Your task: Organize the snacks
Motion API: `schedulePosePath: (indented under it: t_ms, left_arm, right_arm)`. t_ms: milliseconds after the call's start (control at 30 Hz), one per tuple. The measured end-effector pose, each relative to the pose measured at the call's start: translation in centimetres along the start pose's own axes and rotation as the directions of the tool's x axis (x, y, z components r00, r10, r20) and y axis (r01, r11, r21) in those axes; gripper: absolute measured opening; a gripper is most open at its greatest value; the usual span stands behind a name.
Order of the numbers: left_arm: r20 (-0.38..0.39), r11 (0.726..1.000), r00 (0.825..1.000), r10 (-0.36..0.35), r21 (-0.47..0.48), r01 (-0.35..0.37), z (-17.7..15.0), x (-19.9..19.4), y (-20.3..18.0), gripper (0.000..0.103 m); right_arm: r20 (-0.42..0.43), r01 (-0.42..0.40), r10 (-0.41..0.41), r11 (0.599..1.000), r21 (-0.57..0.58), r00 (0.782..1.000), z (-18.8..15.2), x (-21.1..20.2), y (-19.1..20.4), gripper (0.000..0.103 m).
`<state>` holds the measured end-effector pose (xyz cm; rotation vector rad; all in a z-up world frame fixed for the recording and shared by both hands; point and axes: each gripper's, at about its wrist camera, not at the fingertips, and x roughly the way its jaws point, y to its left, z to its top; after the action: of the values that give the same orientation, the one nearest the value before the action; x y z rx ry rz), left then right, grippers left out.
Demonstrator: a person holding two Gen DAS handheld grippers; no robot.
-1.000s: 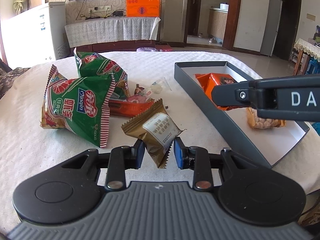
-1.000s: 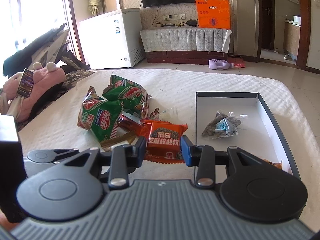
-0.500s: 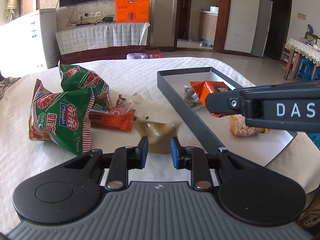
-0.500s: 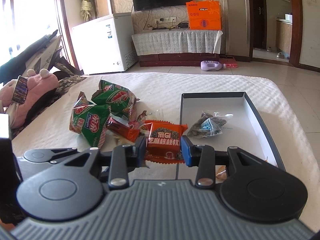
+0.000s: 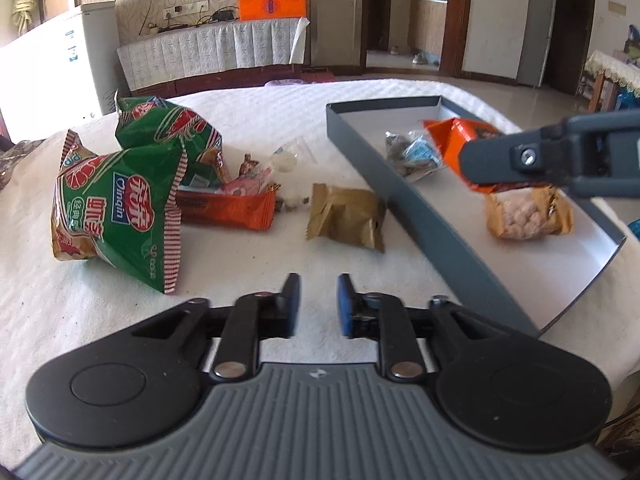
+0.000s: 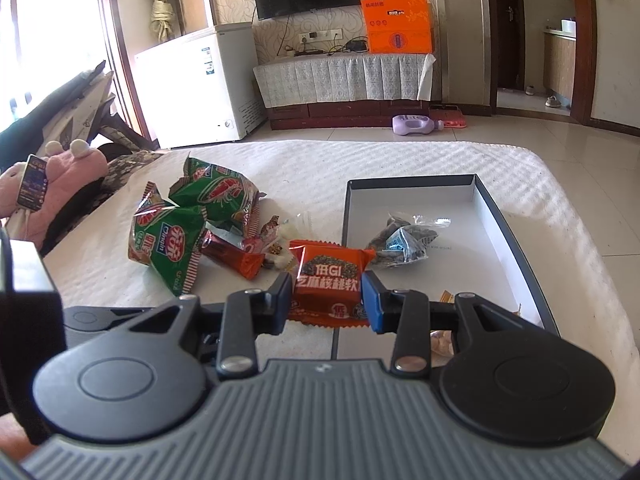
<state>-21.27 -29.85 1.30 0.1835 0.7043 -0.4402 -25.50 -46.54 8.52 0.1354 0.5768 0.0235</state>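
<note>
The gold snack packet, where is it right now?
In the left wrist view the gold snack packet lies on the white cloth, just left of the grey tray and right of the orange bar wrapper.

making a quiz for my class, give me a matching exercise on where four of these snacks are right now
Things:
1. orange packet
2. gold packet
3. peanut bag
4. clear seed bag

Places:
A. on the cloth, just outside the tray
B. in the tray, near end
C. in the right gripper
D. in the tray, further back

Pairs: 1-C, 2-A, 3-B, 4-D

Bare cloth (image 5: 240,280) ahead — tray wall (image 5: 420,208) rightward
</note>
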Motion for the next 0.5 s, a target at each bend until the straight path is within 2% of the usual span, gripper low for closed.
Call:
schedulePosePath:
  t_ms: [33, 67, 200, 300, 400, 500]
  left_arm:
    - [0.003, 1.0, 1.0, 0.011, 0.004, -0.011, 0.0, 0.2, 0.1, 0.053]
    - [0.01, 1.0, 1.0, 0.026, 0.011, -0.026, 0.0, 0.5, 0.1, 0.059]
    - [0.004, 0.999, 1.0, 0.031, 0.014, -0.031, 0.6, 1.8, 0.6, 0.06]
    - [-0.02, 1.0, 1.0, 0.019, -0.023, -0.019, 1.0, 2.9, 1.0, 0.06]
    - [-0.005, 1.0, 1.0, 0.016, -0.022, -0.016, 1.8, 3.3, 0.7, 0.061]
    - [0.021, 1.0, 0.999, 0.029, -0.004, -0.029, 2.9, 3.9, 0.1, 0.074]
  right_arm:
    - [0.001, 0.0, 0.0, 1.0, 0.003, 1.0, 0.0, 0.1, -0.1, 0.041]
    - [0.001, 0.001, -0.001, 1.0, 0.005, 1.0, 0.0, 0.1, -0.1, 0.041]
    - [0.001, -0.005, 0.005, 1.0, -0.001, 1.0, 0.1, 0.5, 0.1, 0.041]
    - [0.0, -0.007, 0.007, 1.0, -0.003, 1.0, 0.1, 0.6, 0.2, 0.041]
    - [0.0, -0.004, 0.004, 1.0, -0.004, 1.0, 0.1, 0.5, 0.1, 0.041]
    - [0.006, 0.002, -0.002, 1.0, 0.008, 1.0, 0.2, 0.4, -0.2, 0.041]
